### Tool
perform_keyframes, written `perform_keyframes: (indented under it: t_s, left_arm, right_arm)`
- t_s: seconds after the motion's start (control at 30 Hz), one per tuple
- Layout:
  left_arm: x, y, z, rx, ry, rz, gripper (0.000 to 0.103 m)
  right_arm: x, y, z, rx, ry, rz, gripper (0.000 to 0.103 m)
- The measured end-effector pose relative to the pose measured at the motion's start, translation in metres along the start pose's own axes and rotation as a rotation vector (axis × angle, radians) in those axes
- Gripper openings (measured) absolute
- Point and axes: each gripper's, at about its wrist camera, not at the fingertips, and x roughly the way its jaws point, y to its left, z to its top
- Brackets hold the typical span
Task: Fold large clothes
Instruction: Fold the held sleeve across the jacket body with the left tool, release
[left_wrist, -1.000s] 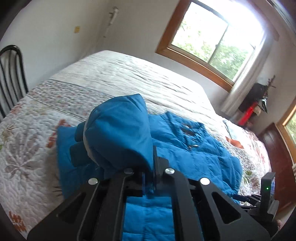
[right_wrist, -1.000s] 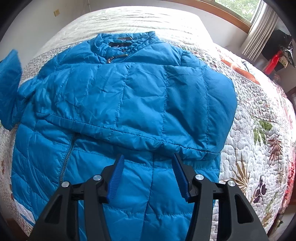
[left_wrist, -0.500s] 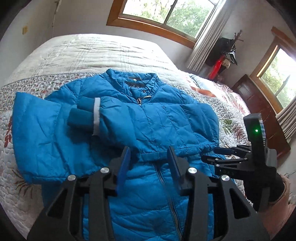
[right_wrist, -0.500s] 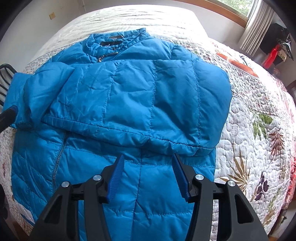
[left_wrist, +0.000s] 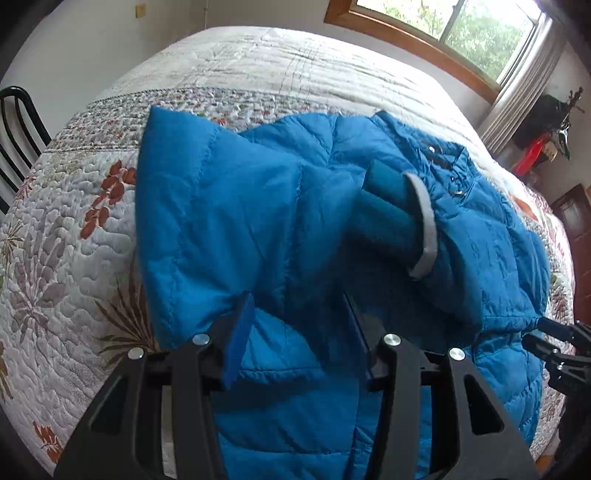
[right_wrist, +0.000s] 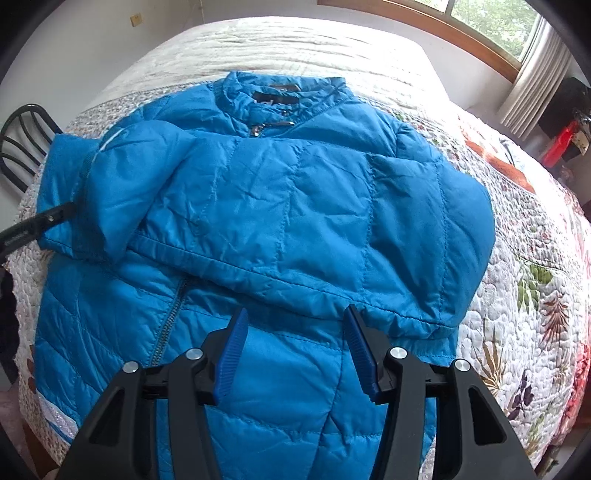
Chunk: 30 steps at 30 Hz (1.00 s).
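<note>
Blue quilted jacket (right_wrist: 280, 229) is laid front-up on the quilt (right_wrist: 535, 302) of the bed, collar (right_wrist: 284, 92) at the far end, hem at the near edge. Right sleeve (right_wrist: 369, 236) is seen folded across the chest w/ its lower edge just beyond the right gripper (right_wrist: 295, 332). Left sleeve (right_wrist: 133, 184) is doubled back at the left side; its cuff (left_wrist: 391, 206), darker knit w/ a grey band, is shown lying on the chest in the left wrist view. Zip (right_wrist: 170, 314) is seen running down the near left part of the front.

Left gripper (left_wrist: 295, 317) is held spread apart, nothing between the blue pads (left_wrist: 240, 332); it's poised over the left shoulder area of the jacket (left_wrist: 221, 229), whether touching can't be told. Right gripper is likewise spread wide, nothing grasped, over the lower front, approx. centre. Its black tips are glimpsed at the right edge of the left wrist view, and the left gripper's tip at the left edge of the right wrist view.

Black chair (left_wrist: 18, 125) is seen at far left beside the bed. Window (left_wrist: 461, 33) w/ wood frame is at far right, curtain (right_wrist: 535, 74) beside it.
</note>
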Motion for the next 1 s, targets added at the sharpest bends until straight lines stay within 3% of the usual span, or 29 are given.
perform_keyframes:
  t_s: [0.07, 0.17, 0.27, 0.4, 0.5, 0.63, 0.67, 0.73, 0.8, 1.0]
  left_arm:
    - [0.011, -0.004, -0.002, 0.021, 0.021, 0.009, 0.048]
    - [0.007, -0.005, 0.001, 0.031, 0.019, 0.005, 0.047]
    - [-0.011, -0.002, 0.004, 0.01, -0.013, -0.022, 0.048]
    - [-0.033, 0.008, 0.009, -0.001, -0.07, 0.023, 0.056]
    - [-0.034, 0.017, 0.012, -0.003, -0.073, 0.066, 0.058]
    - [-0.03, 0.029, 0.014, -0.015, -0.055, 0.07, 0.058]
    - [-0.029, 0.029, 0.014, -0.01, -0.054, 0.073, 0.058]
    - [-0.027, 0.028, 0.014, -0.001, -0.056, 0.077, 0.058]
    - [-0.027, 0.028, 0.015, 0.003, -0.06, 0.075, 0.058]
    - [-0.027, 0.029, 0.018, -0.003, -0.065, 0.069, 0.058]
  right_arm:
    - [-0.001, 0.009, 0.005, -0.011, 0.006, 0.037, 0.059]
    - [-0.006, 0.028, 0.014, -0.069, -0.011, 0.027, 0.065]
    - [-0.012, 0.047, 0.023, -0.108, -0.027, 0.056, 0.071]
    - [-0.011, 0.073, 0.037, -0.139, -0.035, 0.101, 0.079]
    - [0.0, 0.088, 0.047, -0.143, -0.015, 0.134, 0.08]
    - [0.022, 0.099, 0.06, -0.136, 0.021, 0.131, 0.079]
    - [0.025, 0.101, 0.062, -0.134, 0.029, 0.138, 0.075]
    - [0.031, 0.102, 0.064, -0.13, 0.05, 0.174, 0.054]
    - [0.036, 0.101, 0.065, -0.117, 0.067, 0.242, 0.024]
    - [0.028, 0.1, 0.063, -0.133, 0.026, 0.258, 0.009]
